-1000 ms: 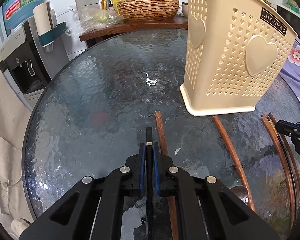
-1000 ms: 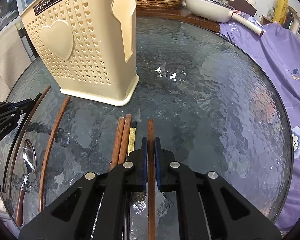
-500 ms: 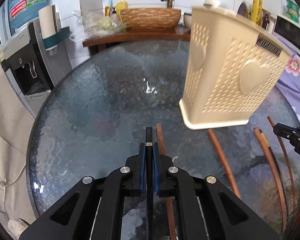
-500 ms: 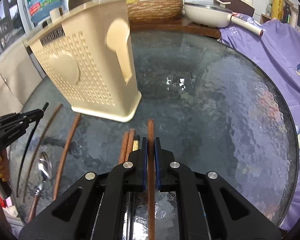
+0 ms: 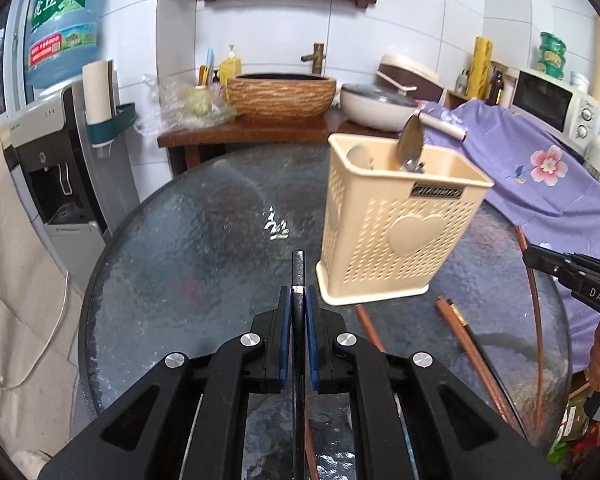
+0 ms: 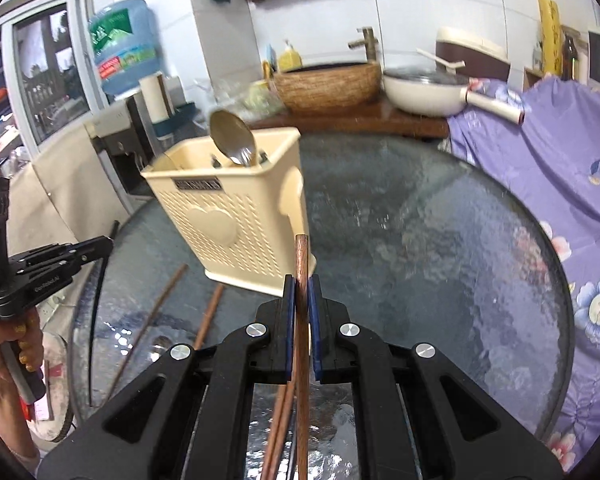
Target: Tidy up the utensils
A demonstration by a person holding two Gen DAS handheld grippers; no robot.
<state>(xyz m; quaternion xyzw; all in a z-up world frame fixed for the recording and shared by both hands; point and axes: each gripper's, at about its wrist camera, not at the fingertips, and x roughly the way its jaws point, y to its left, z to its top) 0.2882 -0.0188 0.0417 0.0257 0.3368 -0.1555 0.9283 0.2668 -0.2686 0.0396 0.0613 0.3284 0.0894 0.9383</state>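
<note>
Where each chopstick (image 6: 301,264) passes its tongs (image 6: 301,312), its lower end is hidden.

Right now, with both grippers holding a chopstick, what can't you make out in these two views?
- Left gripper: the black chopstick runs back under the gripper body; its rear end is hidden.
- Right gripper: same for the brown chopstick.
- Holder: its walls hide the inside; only a spoon bowl shows above the rim.
- Right wrist view: the spoon on the table is blurred and partly hidden by the gripper body.
</note>
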